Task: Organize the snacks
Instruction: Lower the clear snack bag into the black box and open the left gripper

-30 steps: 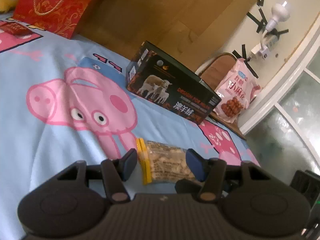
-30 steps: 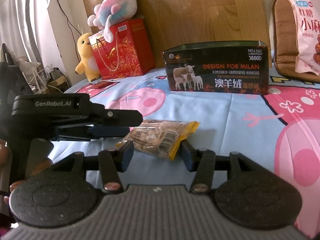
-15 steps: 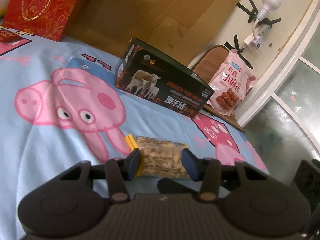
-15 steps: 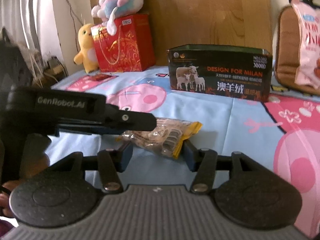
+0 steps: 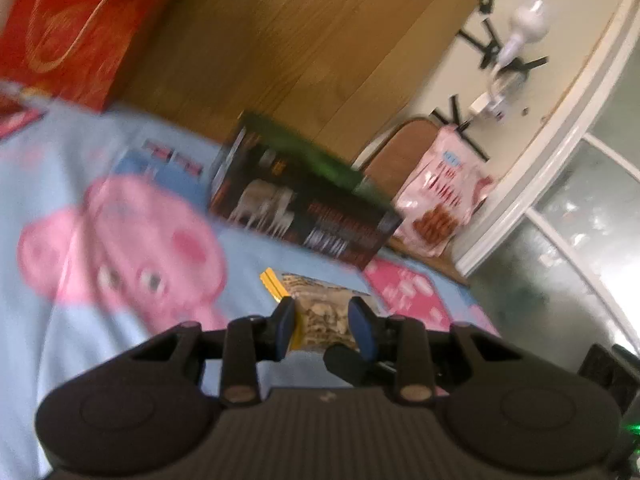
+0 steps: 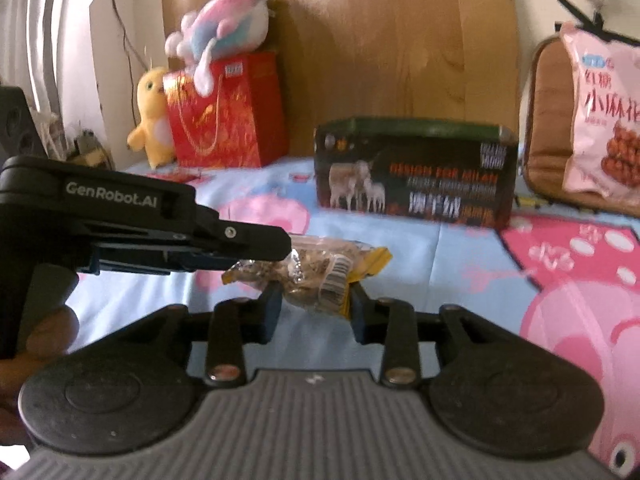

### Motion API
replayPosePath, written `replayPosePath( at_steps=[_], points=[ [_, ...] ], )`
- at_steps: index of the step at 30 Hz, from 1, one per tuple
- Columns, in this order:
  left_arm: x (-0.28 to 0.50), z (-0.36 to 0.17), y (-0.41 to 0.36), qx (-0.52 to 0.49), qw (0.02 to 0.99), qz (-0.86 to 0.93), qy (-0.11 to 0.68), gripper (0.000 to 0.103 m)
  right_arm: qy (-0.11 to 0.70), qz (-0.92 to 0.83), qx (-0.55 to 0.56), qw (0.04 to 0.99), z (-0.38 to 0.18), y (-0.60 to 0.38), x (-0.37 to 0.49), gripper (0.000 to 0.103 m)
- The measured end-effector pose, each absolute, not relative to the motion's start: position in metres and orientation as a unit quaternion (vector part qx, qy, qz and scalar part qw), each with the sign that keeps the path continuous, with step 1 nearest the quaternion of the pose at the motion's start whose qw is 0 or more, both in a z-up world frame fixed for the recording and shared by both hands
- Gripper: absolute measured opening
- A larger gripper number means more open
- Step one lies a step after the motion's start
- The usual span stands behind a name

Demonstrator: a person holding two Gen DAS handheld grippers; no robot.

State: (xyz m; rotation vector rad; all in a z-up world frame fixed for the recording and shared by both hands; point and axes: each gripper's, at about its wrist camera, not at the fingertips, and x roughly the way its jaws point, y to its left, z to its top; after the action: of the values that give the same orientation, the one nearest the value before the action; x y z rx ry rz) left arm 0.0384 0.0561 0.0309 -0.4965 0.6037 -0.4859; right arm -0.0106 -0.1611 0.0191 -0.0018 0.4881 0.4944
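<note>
A clear snack packet with yellow ends (image 5: 320,312) (image 6: 316,276) is held off the blue cartoon bedspread (image 5: 52,352). My left gripper (image 5: 322,326) is shut on one end of it. My right gripper (image 6: 314,306) is shut on the other end. In the right wrist view the left gripper's black body (image 6: 120,224) reaches in from the left over the packet. A dark open box with sheep printed on it (image 5: 304,216) (image 6: 412,168) stands behind the packet. A pink snack bag (image 5: 444,200) (image 6: 604,128) leans at the far right.
A red gift bag (image 6: 228,112) with a plush toy (image 6: 220,36) on top and a yellow plush duck (image 6: 150,116) stand at the back left by the wooden headboard (image 5: 304,40). A brown cushion (image 6: 544,120) sits behind the pink bag.
Both grippers have closed onto the packet and lifted it off the bedspread. Both views are blurred from motion.
</note>
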Motion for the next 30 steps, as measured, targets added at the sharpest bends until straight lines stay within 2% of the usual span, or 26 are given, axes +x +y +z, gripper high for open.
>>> replayPosePath(
  at_steps=[8,12,17,25,30],
  points=[
    [0.101,0.088,0.04,-0.19,0.923,-0.242,0.232,0.029,0.173,0.224,-0.003,0.959,0.064,-0.163,0.048,0.038],
    [0.15,0.092,0.038,-0.191,0.924,-0.229,0.239,0.03,0.186,0.22,0.006,0.958,0.071,-0.16,0.099,0.038],
    [0.196,0.081,0.033,-0.174,0.929,-0.194,0.262,0.038,0.231,0.202,-0.003,0.952,0.059,-0.155,0.151,0.046],
    [0.177,0.08,0.044,-0.182,0.931,-0.178,0.26,0.038,0.214,0.169,0.061,0.96,0.054,-0.184,0.122,0.051],
    [0.137,0.085,0.041,-0.158,0.938,-0.162,0.263,0.045,0.203,0.159,0.101,0.961,0.054,-0.194,0.082,0.051]
  ],
)
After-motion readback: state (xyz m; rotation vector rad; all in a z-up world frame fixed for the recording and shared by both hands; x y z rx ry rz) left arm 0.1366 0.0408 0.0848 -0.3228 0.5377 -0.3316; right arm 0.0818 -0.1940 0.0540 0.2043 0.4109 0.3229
